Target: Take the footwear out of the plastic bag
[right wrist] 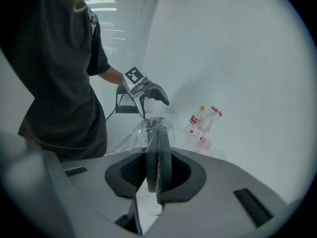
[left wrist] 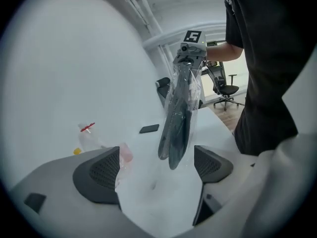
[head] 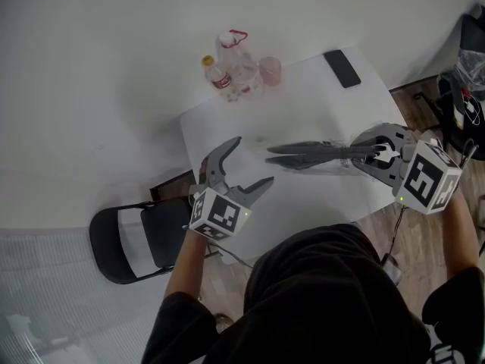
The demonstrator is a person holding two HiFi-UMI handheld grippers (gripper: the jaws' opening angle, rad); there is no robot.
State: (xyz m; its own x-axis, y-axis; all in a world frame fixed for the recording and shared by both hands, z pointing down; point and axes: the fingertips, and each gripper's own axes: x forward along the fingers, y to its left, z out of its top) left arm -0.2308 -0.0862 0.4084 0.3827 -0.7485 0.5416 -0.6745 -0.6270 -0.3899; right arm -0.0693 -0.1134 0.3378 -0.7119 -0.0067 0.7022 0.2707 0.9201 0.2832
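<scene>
Footwear (head: 314, 154), dark and flat, sits inside a clear plastic bag (left wrist: 194, 90). The right hand-held gripper (head: 373, 153) has its jaws clamped on bag and footwear together. The free end reaches out ahead of that gripper, above the white tabletop (head: 303, 105). The left hand-held gripper (head: 253, 163) has its jaws wide apart with nothing gripped, and it is near the footwear's free end. Beyond the left hand-held gripper stand plastic bottles (head: 231, 70) and a pink cup (head: 270, 70). A black phone (head: 342, 68) lies beyond the right one.
</scene>
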